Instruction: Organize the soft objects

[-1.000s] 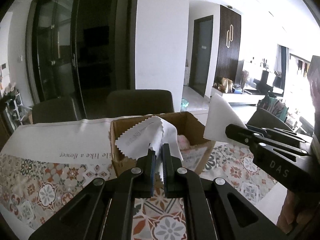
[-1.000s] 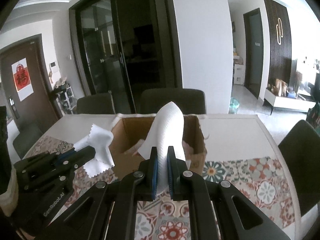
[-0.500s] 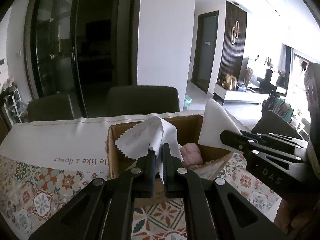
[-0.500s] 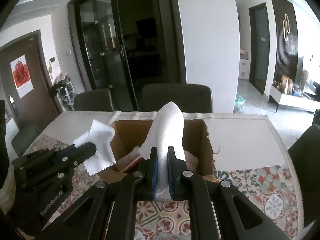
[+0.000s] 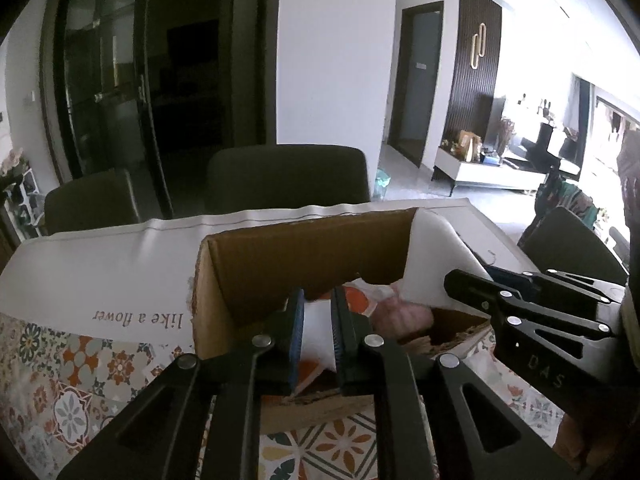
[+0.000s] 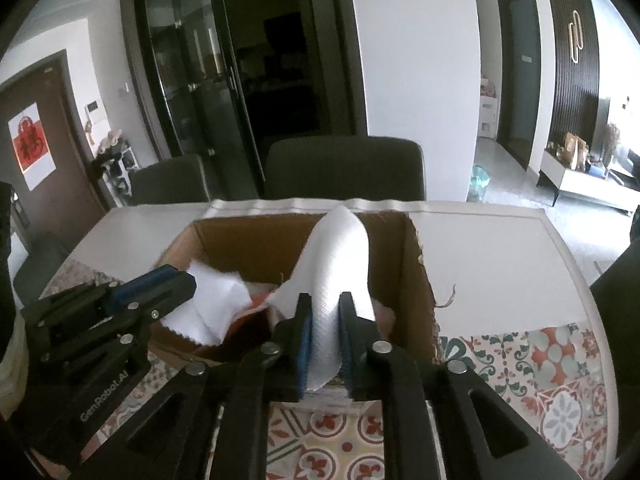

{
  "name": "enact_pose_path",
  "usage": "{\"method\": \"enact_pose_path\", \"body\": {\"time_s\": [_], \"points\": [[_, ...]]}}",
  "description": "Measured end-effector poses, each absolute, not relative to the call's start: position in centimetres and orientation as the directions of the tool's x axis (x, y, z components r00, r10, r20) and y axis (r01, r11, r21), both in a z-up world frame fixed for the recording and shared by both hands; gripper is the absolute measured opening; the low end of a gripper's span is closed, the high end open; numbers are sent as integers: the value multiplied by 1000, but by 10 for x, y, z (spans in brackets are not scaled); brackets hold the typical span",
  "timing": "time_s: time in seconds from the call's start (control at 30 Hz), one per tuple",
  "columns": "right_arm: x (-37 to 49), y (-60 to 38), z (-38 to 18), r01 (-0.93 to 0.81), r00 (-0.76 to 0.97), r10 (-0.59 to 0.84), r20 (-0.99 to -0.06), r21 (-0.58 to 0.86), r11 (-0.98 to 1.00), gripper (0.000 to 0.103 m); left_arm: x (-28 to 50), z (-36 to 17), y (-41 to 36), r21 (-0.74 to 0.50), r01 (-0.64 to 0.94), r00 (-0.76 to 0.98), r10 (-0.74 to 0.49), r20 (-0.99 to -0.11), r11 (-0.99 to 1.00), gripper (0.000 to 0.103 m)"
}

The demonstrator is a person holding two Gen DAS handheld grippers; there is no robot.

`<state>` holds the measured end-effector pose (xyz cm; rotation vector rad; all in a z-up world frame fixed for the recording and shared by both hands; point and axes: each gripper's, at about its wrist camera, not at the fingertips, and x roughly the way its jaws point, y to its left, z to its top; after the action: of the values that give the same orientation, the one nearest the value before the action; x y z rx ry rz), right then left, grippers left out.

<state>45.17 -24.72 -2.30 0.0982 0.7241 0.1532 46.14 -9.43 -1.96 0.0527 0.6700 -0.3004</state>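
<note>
Open brown cardboard box [image 6: 420,280] on tile-patterned bench [image 6: 560,380]. Left gripper [image 5: 318,312] — jaws just parting, slack around zigzag-edged white cloth [image 6: 208,308] dropped inside box. Right gripper [image 6: 325,320] — jaws likewise easing apart, textured white towel [image 6: 340,256] upright between them over box; pad contact unclear.

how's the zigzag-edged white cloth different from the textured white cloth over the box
The zigzag-edged cloth looks smooth with pinked edges; the textured cloth has a fine woven pattern and shows no zigzag edge. The zigzag-edged cloth droops crumpled inside the cardboard box; the textured cloth arches up above its rim. Both are white and soft.
</note>
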Motion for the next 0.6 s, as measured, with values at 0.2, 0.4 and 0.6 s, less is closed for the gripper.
{"method": "enact_pose_path", "body": {"time_s": [0.2,0.4,0.6], "points": [[451,-248,-23,-86,743,159,-651,142,986,39,449,-13,-91,-24,267,759,-226,-610,963,30],[423,-248,-5,-57,761,123,-637,124,991,39,416,8,-82,-5,233,790,-192,-582,973,44],[369,-249,19,-9,790,84,-607,126,992,51,363,28,-71,-12,190,816,-165,-554,982,57]]}}
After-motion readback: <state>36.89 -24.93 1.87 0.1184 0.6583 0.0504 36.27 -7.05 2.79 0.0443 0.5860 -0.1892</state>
